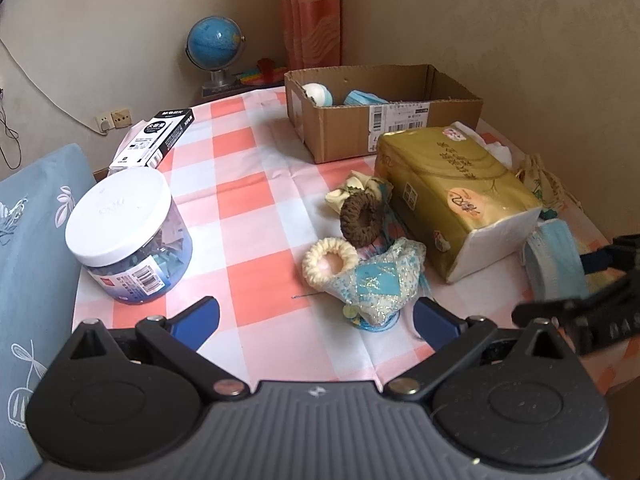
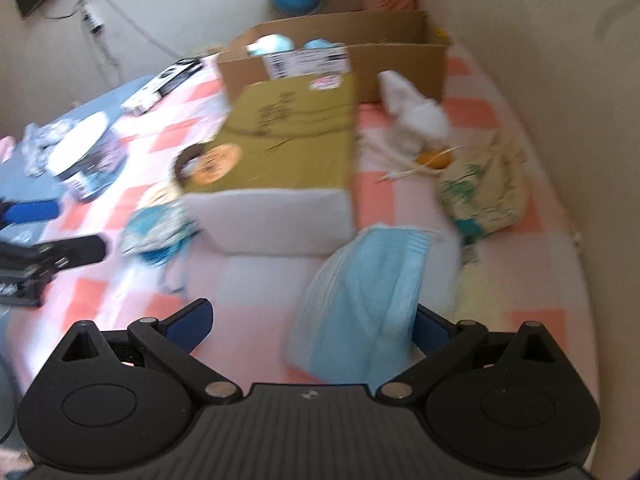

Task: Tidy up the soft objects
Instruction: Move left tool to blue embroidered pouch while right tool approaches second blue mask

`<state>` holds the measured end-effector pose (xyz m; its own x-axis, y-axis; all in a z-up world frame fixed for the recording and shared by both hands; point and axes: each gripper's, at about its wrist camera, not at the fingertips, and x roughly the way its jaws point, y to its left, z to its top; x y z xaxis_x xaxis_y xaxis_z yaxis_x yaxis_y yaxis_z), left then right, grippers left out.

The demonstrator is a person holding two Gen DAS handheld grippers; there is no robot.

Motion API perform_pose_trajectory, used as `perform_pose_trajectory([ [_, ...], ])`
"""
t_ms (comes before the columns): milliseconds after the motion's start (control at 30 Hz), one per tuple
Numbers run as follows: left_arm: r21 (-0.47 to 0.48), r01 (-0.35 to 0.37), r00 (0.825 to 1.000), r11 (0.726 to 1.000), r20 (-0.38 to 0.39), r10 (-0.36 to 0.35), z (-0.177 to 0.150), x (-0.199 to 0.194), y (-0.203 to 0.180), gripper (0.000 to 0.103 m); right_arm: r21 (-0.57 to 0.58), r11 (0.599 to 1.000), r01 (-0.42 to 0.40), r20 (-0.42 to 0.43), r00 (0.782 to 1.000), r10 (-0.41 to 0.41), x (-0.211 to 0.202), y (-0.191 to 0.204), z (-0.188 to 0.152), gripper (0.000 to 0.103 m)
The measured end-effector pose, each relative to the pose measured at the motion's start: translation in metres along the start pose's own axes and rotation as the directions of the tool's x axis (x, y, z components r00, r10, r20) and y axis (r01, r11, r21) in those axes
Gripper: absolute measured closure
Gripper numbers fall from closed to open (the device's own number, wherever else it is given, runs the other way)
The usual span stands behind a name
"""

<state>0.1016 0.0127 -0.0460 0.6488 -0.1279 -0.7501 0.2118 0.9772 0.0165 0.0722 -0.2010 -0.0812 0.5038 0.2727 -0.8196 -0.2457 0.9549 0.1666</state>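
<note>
A light blue face mask (image 2: 360, 300) lies crumpled on the checked tablecloth between the fingers of my right gripper (image 2: 312, 326), close to the right finger; the jaws stand wide open and this view is blurred. In the left wrist view the same mask (image 1: 556, 260) sits at the right, beside the right gripper (image 1: 568, 286). My left gripper (image 1: 316, 320) is open and empty, just short of a glittery blue fabric piece (image 1: 380, 284), a cream scrunchie (image 1: 330, 260) and a brown scrunchie (image 1: 362, 220). The cardboard box (image 1: 332, 128) at the back holds a white ball and another mask.
A gold tissue pack (image 1: 452, 196) lies between the scrunchies and the mask. A white-lidded jar (image 1: 124, 236) and a black-and-white carton (image 1: 160, 140) are at the left. A cream drawstring bag (image 2: 488, 184) lies near the wall at the right. A globe (image 1: 216, 48) stands behind the table.
</note>
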Motion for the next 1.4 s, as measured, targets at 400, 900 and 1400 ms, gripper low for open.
perform_pose_trajectory([
  [400, 0.022, 0.010, 1.000, 1.000, -0.014, -0.009, 0.002, 0.009, -0.007, 0.001, 0.016, 0.997, 0.079, 0.021, 0.997, -0.079, 0.003, -0.006, 0.004, 0.000],
  [900, 0.033, 0.020, 1.000, 0.999, -0.010, -0.019, 0.019, 0.038, -0.017, 0.001, -0.106, 0.993, 0.060, 0.021, 0.998, -0.058, 0.011, 0.016, 0.002, 0.000],
  [1400, -0.001, -0.051, 0.992, 0.999, -0.119, 0.050, -0.006, 0.047, 0.014, 0.001, -0.172, 0.981, 0.092, 0.027, 0.996, -0.089, 0.014, 0.024, -0.002, 0.000],
])
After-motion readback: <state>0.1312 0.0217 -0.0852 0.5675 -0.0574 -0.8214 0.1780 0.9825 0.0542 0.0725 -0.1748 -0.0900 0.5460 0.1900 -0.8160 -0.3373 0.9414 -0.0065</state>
